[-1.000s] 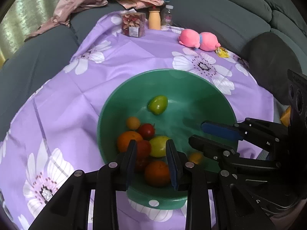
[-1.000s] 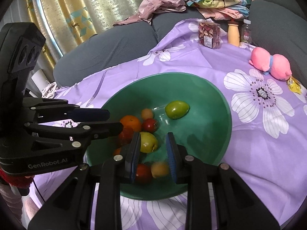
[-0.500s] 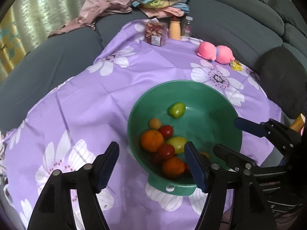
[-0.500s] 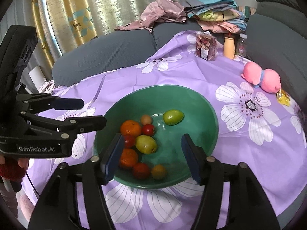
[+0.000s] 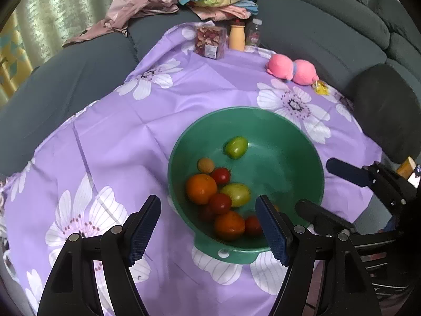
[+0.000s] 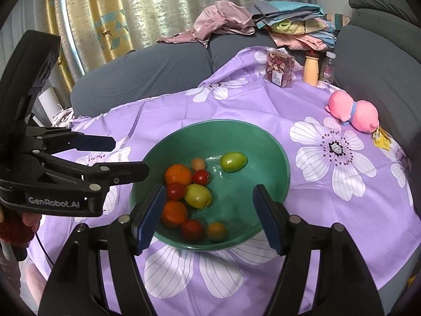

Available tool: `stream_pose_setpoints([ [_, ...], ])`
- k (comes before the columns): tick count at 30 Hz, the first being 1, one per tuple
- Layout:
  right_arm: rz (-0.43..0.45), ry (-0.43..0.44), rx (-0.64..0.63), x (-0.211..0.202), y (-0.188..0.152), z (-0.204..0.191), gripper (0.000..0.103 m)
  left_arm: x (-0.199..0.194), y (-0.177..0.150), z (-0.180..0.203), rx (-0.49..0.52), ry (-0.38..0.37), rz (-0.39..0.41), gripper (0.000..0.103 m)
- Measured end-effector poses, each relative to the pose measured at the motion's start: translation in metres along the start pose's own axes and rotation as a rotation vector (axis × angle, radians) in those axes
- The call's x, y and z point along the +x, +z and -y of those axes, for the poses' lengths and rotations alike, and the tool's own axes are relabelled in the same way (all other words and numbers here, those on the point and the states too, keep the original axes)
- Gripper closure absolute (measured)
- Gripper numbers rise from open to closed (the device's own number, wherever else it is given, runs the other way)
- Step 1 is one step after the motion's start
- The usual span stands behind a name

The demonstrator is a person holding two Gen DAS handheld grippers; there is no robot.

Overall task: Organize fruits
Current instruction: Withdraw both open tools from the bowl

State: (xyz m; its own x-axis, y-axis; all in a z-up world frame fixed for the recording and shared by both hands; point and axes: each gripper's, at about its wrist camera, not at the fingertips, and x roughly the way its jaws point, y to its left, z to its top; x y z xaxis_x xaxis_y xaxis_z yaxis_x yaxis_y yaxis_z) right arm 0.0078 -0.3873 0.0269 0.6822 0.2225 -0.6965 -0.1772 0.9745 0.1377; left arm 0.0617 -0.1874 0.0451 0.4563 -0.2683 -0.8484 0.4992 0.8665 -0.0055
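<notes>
Nine smooth round fruits (image 5: pixel 201 188) in glossy green bowl (image 5: pixel 289 142)

Reads "GenRobot.AI" in pale letters along the black side of the left gripper (image 6: pixel 115 158), low on its body, behind its spread fingers and left of the right gripper (image 6: pixel 208 213). Carries a small white label, print too small to make out, on the clear snack box (image 6: pixel 279 68) far ahead of both claws, beside the bottles. No other legible writing anywhere.
</notes>
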Motion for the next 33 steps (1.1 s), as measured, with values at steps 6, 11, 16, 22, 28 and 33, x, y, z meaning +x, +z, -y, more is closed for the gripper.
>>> stream_pose_setpoints([
  [6, 0.000, 0.001, 0.010, -0.001, 0.000, 0.004, 0.034, 0.005, 0.002, 0.006, 0.035, 0.039, -0.016, 0.029],
  [11, -0.003, -0.004, 0.016, -0.001, -0.001, 0.007, 0.034, 0.010, 0.002, 0.012, 0.086, 0.091, -0.035, 0.029],
  [16, -0.007, -0.008, 0.015, 0.000, 0.000, 0.008, 0.034, 0.013, 0.002, 0.014, 0.108, 0.116, -0.044, 0.029],
  [22, -0.005, -0.007, 0.015, 0.000, 0.000, 0.010, 0.034, 0.016, 0.003, 0.016, 0.117, 0.125, -0.053, 0.029],
  [28, -0.004, -0.010, 0.014, -0.001, 0.001, 0.011, 0.034, 0.017, 0.004, 0.015, 0.110, 0.125, -0.053, 0.029],
  [33, -0.004, -0.007, 0.012, -0.001, 0.002, 0.011, 0.034, 0.017, 0.005, 0.015, 0.106, 0.125, -0.051, 0.029],
])
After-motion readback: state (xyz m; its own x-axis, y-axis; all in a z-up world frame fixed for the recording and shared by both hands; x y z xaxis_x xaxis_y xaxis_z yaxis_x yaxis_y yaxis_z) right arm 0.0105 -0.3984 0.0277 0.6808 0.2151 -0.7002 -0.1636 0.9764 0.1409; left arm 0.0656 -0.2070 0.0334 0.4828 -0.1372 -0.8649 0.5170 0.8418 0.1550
